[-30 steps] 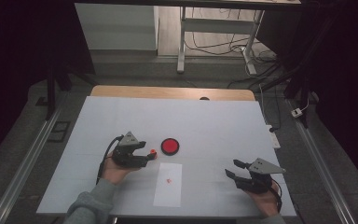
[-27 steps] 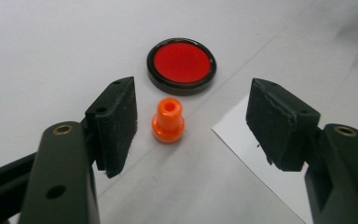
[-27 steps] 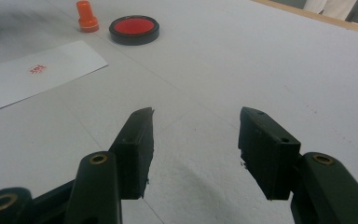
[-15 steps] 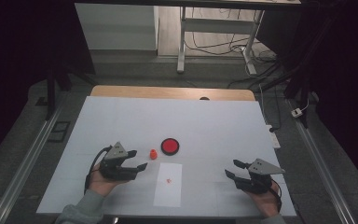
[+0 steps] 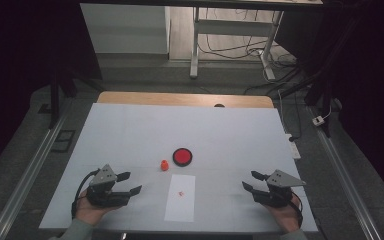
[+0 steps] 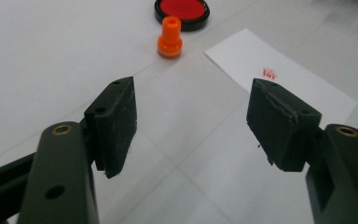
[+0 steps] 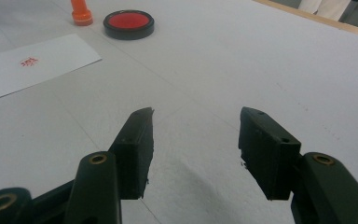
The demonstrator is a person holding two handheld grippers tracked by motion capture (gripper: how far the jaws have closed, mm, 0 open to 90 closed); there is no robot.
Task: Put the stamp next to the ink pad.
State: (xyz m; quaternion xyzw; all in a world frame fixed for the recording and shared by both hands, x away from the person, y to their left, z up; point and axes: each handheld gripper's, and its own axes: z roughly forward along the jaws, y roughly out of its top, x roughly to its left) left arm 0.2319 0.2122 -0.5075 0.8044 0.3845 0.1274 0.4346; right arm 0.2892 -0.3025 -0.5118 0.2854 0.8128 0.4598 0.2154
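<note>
A small orange stamp (image 5: 164, 165) (image 6: 170, 37) (image 7: 81, 11) stands upright on the white table, just left of a round red ink pad (image 5: 182, 156) (image 6: 182, 10) (image 7: 128, 23) in a black rim. In front of them lies a white paper slip (image 5: 181, 197) (image 6: 279, 79) (image 7: 28, 63) bearing a small red stamped mark. My left gripper (image 5: 129, 183) (image 6: 193, 119) rests open near the table's front left, apart from the stamp, holding nothing. My right gripper (image 5: 250, 181) (image 7: 196, 137) is open at the front right, also holding nothing.
The white table top (image 5: 130, 135) has a wooden strip (image 5: 180, 99) along its far edge. Metal rails (image 5: 35, 165) run down both sides of the table. A desk frame with cables (image 5: 240, 45) stands on the floor beyond.
My left gripper let go of the orange stamp, left it standing beside the ink pad, and drew back toward the front left with its jaws open. The right gripper stayed put.
</note>
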